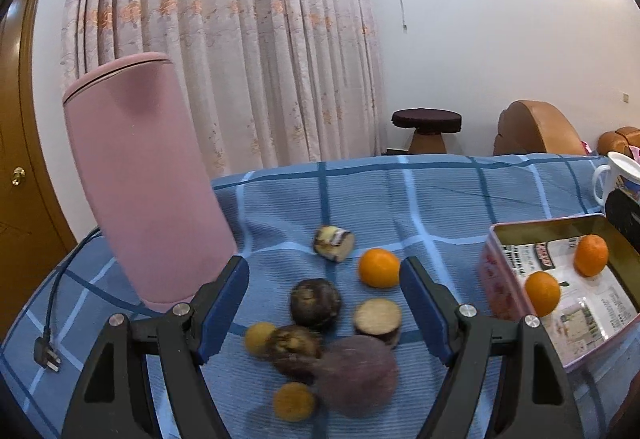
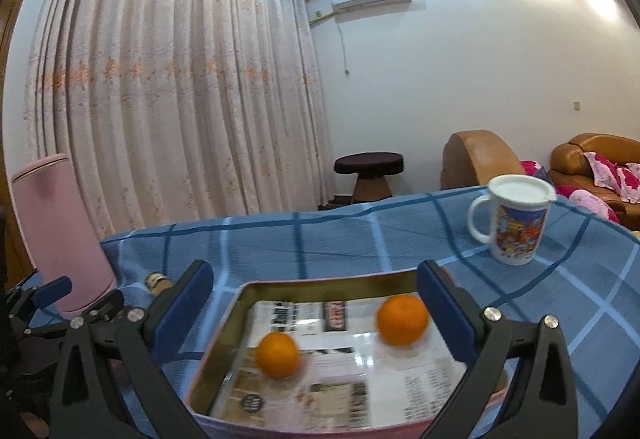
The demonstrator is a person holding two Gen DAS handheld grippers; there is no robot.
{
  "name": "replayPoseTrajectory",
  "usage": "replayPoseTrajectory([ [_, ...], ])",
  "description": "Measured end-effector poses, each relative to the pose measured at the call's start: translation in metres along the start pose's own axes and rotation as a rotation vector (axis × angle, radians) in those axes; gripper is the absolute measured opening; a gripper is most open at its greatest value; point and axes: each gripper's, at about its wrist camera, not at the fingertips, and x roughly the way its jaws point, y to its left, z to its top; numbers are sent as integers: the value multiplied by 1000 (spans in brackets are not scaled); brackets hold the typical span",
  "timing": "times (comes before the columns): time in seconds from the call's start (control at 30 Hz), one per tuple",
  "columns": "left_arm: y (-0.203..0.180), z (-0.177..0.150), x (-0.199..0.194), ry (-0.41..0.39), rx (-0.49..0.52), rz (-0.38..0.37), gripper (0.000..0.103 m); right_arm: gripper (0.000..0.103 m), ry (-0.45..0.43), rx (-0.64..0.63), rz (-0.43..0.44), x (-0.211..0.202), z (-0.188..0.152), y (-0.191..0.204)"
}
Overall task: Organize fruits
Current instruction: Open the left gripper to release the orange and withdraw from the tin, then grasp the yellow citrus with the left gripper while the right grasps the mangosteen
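Pink cylinder (image 1: 148,183) blocks left of fruit pile (image 1: 320,335); tin wall (image 1: 504,275) hems right; approach from above open.

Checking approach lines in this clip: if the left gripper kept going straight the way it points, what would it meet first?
Probably the dark round fruit in the cluster on the blue checked cloth, which sits midway between the open fingers of the left gripper. The orange lies just beyond, nearer the right finger. Depth is uncertain through the fisheye.

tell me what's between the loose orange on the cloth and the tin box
Only the left tongs' right blue pad and bare checked cloth lie between the orange and the tin, seen in the left wrist view.
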Motion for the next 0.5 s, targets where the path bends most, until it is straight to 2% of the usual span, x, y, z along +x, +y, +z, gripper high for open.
replayPoseTrajectory([
  [0.3, 35, -3, 7, 21, -9, 50, 79, 103, 41, -42, 73, 6, -7, 39],
  [0.5, 82, 3, 15, 70, -116, 94, 79, 97, 99, -110, 130, 16, -12, 66],
])
